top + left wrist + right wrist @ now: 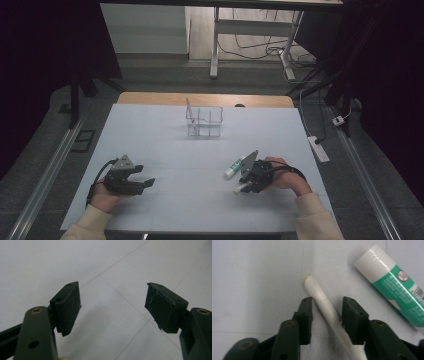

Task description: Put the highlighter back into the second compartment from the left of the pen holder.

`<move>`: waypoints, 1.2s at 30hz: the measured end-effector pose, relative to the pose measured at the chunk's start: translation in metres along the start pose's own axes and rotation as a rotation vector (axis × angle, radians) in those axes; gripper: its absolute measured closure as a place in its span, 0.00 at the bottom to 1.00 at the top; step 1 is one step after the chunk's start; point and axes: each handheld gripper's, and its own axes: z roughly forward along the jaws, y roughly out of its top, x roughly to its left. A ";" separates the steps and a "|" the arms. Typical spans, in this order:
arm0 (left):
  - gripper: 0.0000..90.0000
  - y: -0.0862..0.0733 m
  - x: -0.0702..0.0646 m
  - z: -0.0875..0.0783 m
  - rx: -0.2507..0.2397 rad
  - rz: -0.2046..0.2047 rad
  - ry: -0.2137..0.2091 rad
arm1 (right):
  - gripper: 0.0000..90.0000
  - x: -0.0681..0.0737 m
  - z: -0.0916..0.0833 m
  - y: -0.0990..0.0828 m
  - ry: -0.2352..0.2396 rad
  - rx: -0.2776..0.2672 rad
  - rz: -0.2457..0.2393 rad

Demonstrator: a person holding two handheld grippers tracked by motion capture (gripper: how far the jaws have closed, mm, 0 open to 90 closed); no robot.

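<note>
A white pen (pixel 315 290) with a yellowish tip lies on the white table mat (pixel 200 150). My right gripper (pixel 327 302) is open with one jaw on each side of it; the right jaw is close against the pen and a gap remains at the left jaw. In the high view, the right gripper (pixel 242 188) sits at the front right with the pen's end (pixel 238 189) poking out. Just beyond it lies a green and white glue stick (pixel 397 287), whose other view is (pixel 233 166). My left gripper (pixel 112 297) is open over bare mat at the front left (pixel 148 183).
A clear plastic organizer (pixel 204 121) with compartments stands at the back centre of the mat. The wooden table edge (pixel 200 98) shows behind it. A power strip (pixel 318 148) lies on the floor to the right of the table.
</note>
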 end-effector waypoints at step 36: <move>0.31 -0.001 0.001 0.000 0.002 0.003 0.001 | 0.86 -0.008 -0.033 -0.001 -0.056 -0.145 0.147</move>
